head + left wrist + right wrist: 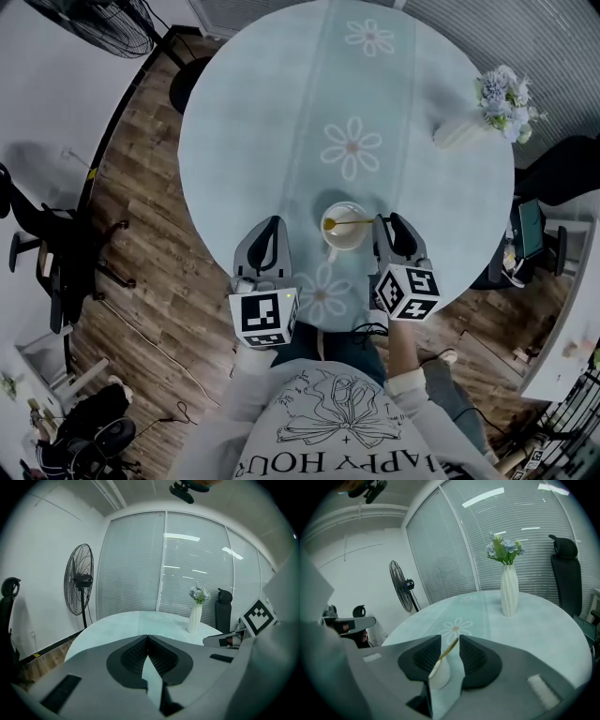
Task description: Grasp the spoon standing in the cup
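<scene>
**Gold spoon [352, 222] leans in the cup [345, 246]**

We see a slim gold spoon slanting out of a cream cup on the pale, daisy-printed surface [281, 112], its handle tipped to the cup's right. Our right tool [450, 638], just right of the cup, has its jaws slightly spread, with the handle between them and a gap on either side. Our left tool [147, 637], left of the cup, has its jaws pressed together on nothing.

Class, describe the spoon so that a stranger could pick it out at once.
Find the round pale-green table with daisy prints. At its near edge stands a white cup; the spoon leans in it, the only slim gold thing there.
</scene>
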`<state>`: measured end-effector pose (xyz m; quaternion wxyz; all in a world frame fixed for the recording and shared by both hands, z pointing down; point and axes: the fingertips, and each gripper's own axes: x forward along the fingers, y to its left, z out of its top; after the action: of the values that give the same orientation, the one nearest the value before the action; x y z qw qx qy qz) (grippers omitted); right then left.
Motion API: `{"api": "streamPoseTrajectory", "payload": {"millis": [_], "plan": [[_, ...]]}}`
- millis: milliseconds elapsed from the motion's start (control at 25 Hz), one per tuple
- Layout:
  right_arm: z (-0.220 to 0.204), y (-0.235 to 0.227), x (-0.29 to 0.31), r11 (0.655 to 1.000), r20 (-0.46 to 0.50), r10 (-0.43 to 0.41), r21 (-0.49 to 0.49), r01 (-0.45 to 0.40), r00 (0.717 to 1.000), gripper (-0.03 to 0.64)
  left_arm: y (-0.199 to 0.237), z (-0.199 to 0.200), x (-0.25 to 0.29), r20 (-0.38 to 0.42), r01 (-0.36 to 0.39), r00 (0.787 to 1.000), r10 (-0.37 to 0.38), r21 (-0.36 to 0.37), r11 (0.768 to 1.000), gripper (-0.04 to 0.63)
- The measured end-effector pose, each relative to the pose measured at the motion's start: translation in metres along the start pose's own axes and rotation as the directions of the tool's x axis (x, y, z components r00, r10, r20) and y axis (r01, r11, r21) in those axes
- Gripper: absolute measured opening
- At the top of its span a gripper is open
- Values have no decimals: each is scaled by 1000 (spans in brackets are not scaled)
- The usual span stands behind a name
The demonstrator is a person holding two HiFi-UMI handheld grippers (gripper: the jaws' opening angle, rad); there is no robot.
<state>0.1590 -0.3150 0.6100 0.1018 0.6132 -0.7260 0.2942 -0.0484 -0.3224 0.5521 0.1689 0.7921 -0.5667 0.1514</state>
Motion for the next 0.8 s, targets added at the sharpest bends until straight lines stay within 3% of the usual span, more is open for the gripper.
{"api": "streamPoseTrajectory", "payload": {"millis": [520, 800], "plan": [[-14, 6, 10, 999, -27, 33, 20, -32, 999, 129, 12, -16, -3, -26, -29, 999, 29, -21, 999, 6], [-14, 7, 11, 998, -10, 56, 22, -56, 998, 74, 12, -22, -3, -31, -42, 999, 41, -29, 999, 6]]}}
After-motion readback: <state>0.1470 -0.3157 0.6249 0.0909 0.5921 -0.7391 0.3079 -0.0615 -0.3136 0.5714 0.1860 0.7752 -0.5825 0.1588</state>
